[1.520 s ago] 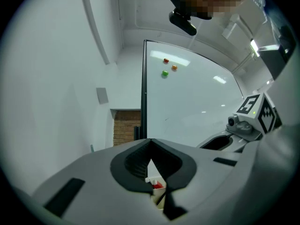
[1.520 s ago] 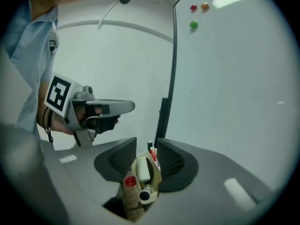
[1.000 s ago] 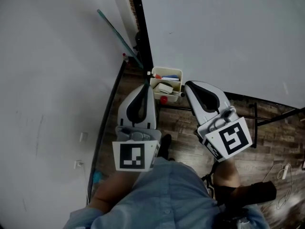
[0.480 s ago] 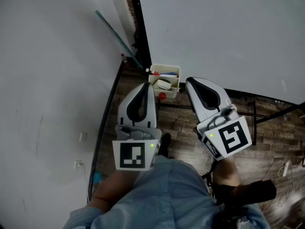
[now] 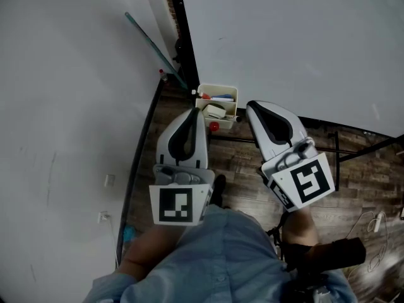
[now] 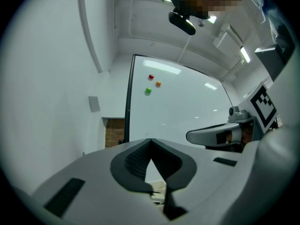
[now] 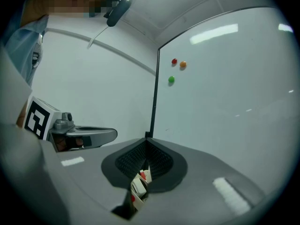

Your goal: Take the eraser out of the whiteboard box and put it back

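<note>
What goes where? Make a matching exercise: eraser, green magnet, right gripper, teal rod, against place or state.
Things:
1. eraser
2. green magnet
3. right gripper
4. teal rod

Place or state:
A. slanted, by the wall
B. jaws shut, nothing held
C. in the box
D. on the whiteboard

Pairs: 1-C, 2-D, 3-B, 4-A
</note>
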